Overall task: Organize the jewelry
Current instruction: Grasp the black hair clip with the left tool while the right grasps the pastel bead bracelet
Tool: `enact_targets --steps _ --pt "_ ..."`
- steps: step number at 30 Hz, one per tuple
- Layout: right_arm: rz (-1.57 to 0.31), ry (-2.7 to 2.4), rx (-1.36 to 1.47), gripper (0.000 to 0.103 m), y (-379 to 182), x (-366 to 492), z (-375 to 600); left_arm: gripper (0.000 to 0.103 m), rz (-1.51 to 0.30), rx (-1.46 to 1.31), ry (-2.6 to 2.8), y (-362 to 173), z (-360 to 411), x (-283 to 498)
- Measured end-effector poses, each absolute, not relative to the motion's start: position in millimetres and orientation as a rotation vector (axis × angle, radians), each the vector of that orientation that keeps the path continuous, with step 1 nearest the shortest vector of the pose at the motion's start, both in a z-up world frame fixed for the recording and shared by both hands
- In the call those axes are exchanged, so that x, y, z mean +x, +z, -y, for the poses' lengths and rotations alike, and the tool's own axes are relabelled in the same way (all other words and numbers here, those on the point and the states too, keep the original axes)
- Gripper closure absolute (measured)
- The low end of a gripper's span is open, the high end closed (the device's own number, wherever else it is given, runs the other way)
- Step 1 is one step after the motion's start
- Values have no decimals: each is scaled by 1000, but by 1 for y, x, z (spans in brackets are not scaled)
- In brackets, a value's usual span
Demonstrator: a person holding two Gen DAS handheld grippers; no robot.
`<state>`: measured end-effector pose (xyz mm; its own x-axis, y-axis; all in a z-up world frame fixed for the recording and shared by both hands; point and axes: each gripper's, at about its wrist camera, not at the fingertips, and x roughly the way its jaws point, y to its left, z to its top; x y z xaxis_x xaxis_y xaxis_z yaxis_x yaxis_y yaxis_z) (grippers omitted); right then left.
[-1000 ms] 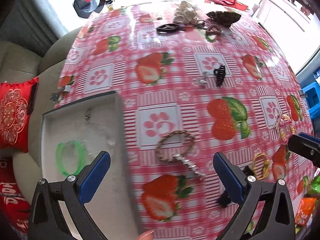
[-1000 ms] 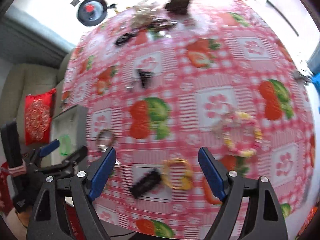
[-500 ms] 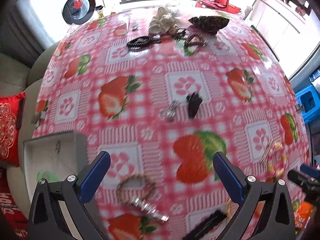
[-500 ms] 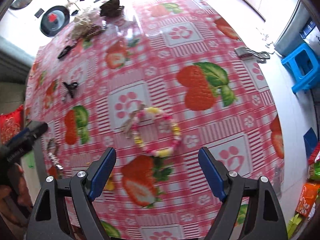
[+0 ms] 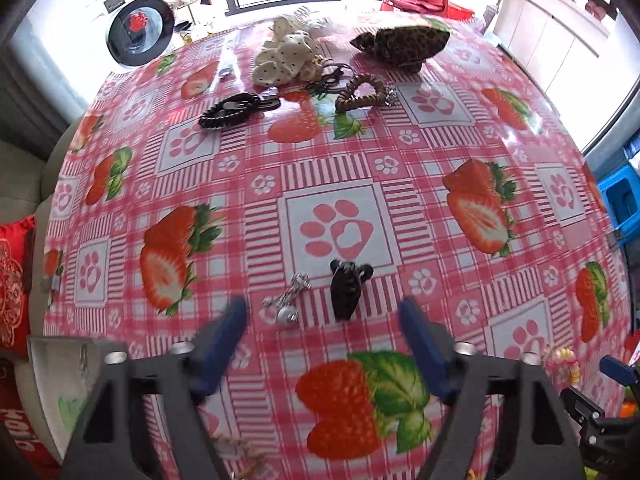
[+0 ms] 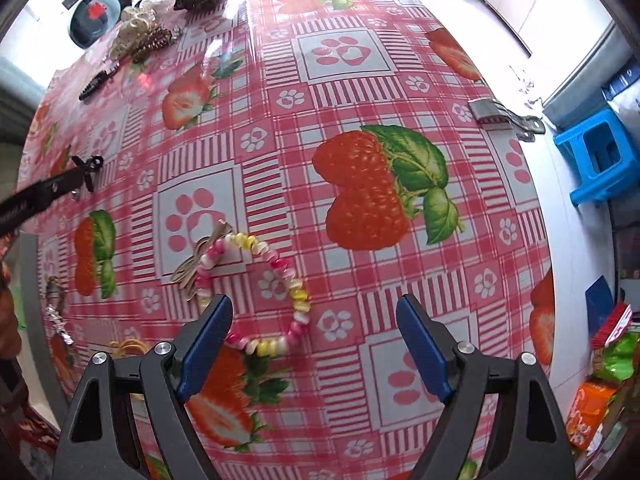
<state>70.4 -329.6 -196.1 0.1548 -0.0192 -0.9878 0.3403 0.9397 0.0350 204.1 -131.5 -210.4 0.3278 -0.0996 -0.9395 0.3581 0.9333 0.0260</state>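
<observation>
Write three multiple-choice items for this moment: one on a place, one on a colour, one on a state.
1. Where does the black claw clip lie in the left wrist view?
A. Inside the tray
B. On the tablecloth ahead of the left tongs
C. On the blue stool

2. What colours is the beaded bracelet before the right tongs?
A. Pink, yellow and white
B. Black
C. Blue and green

3. How do the right tongs stand?
A. Shut on the bracelet
B. Shut on nothing
C. Open, holding nothing

Answers: 1 B, it rests on the cloth beyond the blue pads. 2 A, pastel beads show. 3 C, the pads stand apart, nothing between them.
</observation>
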Motion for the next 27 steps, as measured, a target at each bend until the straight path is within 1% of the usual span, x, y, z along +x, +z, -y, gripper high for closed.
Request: enact_targets --steps 2,5,7,8,9,11,12,13,14,16,17,18,19,21,27 --pt "-1401 -261 250 17 -200 74 329 28 -1206 249 -303 -214 136 208" --pt "-1404 -254 215 17 -205 79 327 42 -1206 257 -310 -218 141 212" --pt "-1409 -247 189 17 -208 83 324 42 -1210 259 -310 -220 144 214" --pt "-1409 -250 172 17 -210 86 322 44 -1208 260 -311 -221 144 215" --pt "-1404 -251 154 17 -210 87 320 54 -1205 263 -312 -221 145 215" --pt "-1394 -245 141 17 -210 88 320 66 -1211 270 -314 -224 147 217" --pt "-1393 -244 141 18 -210 88 320 75 -1215 270 -314 -226 147 218" --pt "-1392 -243 140 21 -210 89 320 78 -1212 271 -316 -226 147 217" --pt "-1387 -239 134 23 -210 89 319 78 -1209 271 -318 -225 147 216" --pt "-1379 -227 121 37 -206 89 316 78 -1205 250 -334 -222 145 215" --pt "-1374 -221 114 42 -205 90 314 78 -1201 246 -341 -220 145 214" --pt "-1366 -216 107 56 -203 90 313 78 -1198 241 -349 -218 144 213" --pt "-1362 -214 104 73 -202 92 311 78 -1195 236 -357 -216 144 212" --pt "-1354 -214 104 92 -200 93 309 78 -1189 228 -370 -211 142 209" --pt "-1308 -213 159 93 -187 88 313 78 -1182 188 -373 -195 130 200"
